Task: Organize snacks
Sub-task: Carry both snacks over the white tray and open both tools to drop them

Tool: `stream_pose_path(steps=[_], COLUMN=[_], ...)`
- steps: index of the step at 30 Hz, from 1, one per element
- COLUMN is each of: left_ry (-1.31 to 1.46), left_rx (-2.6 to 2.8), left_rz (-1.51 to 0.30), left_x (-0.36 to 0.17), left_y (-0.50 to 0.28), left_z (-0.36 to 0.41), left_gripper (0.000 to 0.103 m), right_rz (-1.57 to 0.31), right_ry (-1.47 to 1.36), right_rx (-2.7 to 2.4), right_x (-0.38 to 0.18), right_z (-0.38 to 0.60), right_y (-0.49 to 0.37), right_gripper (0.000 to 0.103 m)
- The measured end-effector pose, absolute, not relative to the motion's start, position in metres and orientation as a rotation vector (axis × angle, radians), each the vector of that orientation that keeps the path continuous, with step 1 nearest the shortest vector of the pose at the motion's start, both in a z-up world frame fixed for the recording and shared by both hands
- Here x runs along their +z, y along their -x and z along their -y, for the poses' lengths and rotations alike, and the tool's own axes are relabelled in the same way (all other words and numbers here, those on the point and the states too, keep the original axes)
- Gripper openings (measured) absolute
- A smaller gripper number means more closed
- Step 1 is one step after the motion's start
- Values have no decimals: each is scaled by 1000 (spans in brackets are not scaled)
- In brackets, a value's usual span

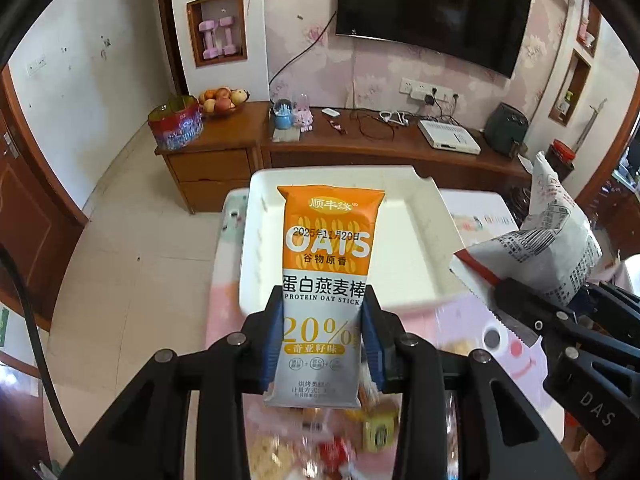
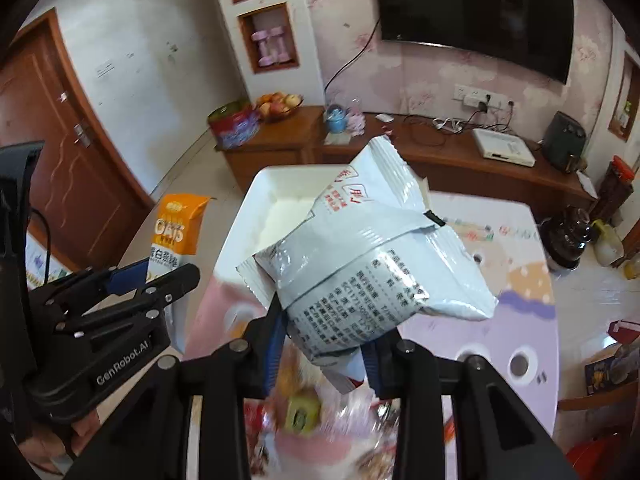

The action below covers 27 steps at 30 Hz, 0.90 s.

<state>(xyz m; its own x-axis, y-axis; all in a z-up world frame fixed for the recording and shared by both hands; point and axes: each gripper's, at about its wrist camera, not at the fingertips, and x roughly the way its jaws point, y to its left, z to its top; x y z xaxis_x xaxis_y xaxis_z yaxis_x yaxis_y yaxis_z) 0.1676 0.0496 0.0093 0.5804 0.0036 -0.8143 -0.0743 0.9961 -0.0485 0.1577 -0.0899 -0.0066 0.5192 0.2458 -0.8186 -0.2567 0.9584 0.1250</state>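
Observation:
My left gripper (image 1: pixel 322 332) is shut on an orange and white protein oat stick packet (image 1: pixel 326 272), held upright above the table, in front of a white tray (image 1: pixel 416 240). It also shows in the right wrist view (image 2: pixel 176 236). My right gripper (image 2: pixel 324 344) is shut on a white puffy snack bag (image 2: pixel 372 264) with printed text, held tilted above the table near the tray (image 2: pixel 276 208). This bag shows at the right of the left wrist view (image 1: pixel 552 240). Several loose snacks (image 1: pixel 340 440) lie blurred on the table below both grippers.
The table has a pink and purple cartoon cloth (image 2: pixel 520 320). Behind it stands a wooden TV cabinet (image 1: pixel 360 148) with a fruit bowl (image 1: pixel 222 100), a round tin (image 1: pixel 176 122) and a white box (image 1: pixel 448 136). A TV (image 1: pixel 432 12) hangs on the wall.

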Motion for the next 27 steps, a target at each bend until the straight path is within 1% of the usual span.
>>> stream_pose_path(steps=[8,15,20,21,22,23,24,27], left_ry=[56,45,17,16,14,12,7,6], left_rx=[81,83,96,90,89,98,113,101], left_rz=[-952,-982,-990,-999,-1008,-1008,-992,-980], left_x=[-12,-37,-49,-50,-52,-53,-52,-51], left_y=[-244,-280,-290,-291,-292,-292,-290,-287], left_z=[-60,-60,-56,-55,-54,-54,-55,-55], left_gripper=[34,34,41,54,77,85,89,91], right_rz=[-1013,-1075,-1131,-1142,-1152,-1159,-1161,-1164], right_ry=[-5,1,11,13,16,22,29,26], right_rx=[241,222,225,222,217,212,204,191], right_x=[-30,-56,-72,-75,-78,-80,-82,-84], right_z=[81,69,65,65,66,66,66,71], right_y=[-229,-264,-276,-278,-279,-280,-280,-278], right_gripper=[34,35,38,38,38,39,40,47])
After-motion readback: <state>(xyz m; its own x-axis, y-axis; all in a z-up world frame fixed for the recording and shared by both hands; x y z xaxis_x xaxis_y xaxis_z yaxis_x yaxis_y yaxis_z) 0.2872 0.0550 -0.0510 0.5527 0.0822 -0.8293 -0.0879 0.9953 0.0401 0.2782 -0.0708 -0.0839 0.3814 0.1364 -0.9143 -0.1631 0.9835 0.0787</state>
